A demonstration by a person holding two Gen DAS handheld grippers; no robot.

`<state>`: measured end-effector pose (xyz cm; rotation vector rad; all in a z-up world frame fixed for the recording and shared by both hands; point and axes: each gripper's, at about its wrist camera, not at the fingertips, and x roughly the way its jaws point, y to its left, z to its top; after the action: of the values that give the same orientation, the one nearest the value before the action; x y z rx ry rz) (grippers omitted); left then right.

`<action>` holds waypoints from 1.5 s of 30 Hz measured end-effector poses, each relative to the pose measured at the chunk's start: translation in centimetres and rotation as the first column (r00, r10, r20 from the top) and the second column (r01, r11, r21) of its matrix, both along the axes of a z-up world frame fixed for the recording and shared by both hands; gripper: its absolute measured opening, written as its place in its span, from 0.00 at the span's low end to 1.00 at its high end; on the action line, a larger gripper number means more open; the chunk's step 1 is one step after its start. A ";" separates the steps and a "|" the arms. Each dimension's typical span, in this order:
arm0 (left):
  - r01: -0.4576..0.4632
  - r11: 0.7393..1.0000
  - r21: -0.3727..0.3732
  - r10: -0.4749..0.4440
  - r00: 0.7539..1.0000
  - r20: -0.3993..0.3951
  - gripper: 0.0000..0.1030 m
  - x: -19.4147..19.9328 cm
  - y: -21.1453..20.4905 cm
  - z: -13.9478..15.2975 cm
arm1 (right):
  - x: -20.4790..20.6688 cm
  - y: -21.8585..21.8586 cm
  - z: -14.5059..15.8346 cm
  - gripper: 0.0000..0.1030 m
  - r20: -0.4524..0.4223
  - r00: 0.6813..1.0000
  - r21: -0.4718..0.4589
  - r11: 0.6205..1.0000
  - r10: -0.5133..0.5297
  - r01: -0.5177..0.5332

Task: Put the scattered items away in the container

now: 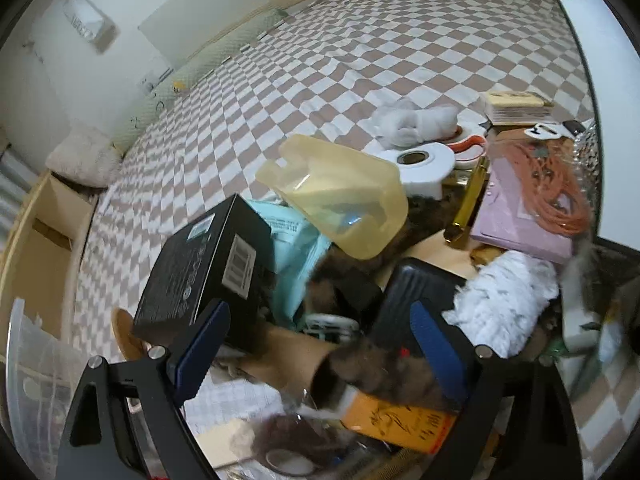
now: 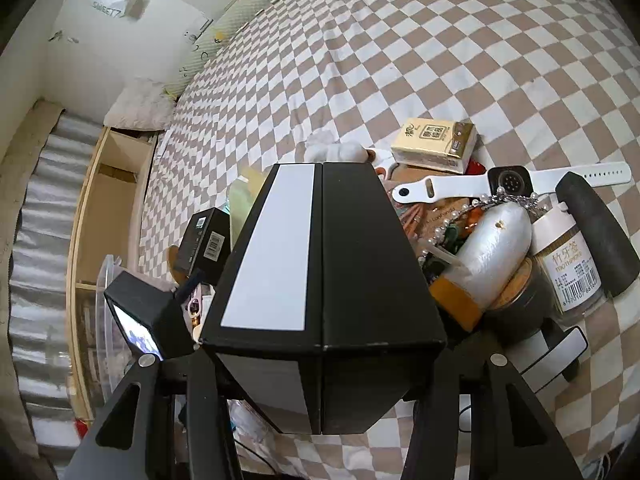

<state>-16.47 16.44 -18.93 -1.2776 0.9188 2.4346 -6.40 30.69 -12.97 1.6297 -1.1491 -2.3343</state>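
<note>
We carry two handheld grippers built from flat matte-black plates. On the left gripper point(image 1: 320, 350), each finger is a black wedge-shaped arm faced with a dark blue pad point(image 1: 202, 346) on its inner side; the right-hand pad is the same blue. Small round silver screws point(image 1: 96, 362) sit at the joints, one on each outer bracket and another nearer the pads. Each bracket has a triangular cut-out through its plate. The right gripper point(image 2: 324, 364) shows the same black brackets with triangular cut-outs and one silver screw point(image 2: 147, 360) at the top of each side.
</note>
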 end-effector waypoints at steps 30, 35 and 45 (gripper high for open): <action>0.292 0.924 0.247 -0.341 0.922 0.185 0.98 2.1 1.5 -0.1 | -0.6 1.0 -1.2 0.49 0.033 0.999 -0.053 0.998 -0.025 0.026; 0.276 0.931 0.237 -0.337 0.901 0.274 0.78 2.3 2.4 -1.6 | -0.5 1.2 -1.5 0.49 0.044 0.999 -0.059 0.998 -0.031 0.034; 0.143 0.943 0.299 -0.247 0.906 0.344 0.42 1.6 2.4 -0.3 | -0.4 1.1 -1.6 0.49 0.055 0.998 -0.054 0.997 -0.043 0.046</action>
<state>-14.83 18.80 -19.22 -1.4057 0.5588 1.9767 -6.78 31.83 -14.55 1.6748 -1.2611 -2.2761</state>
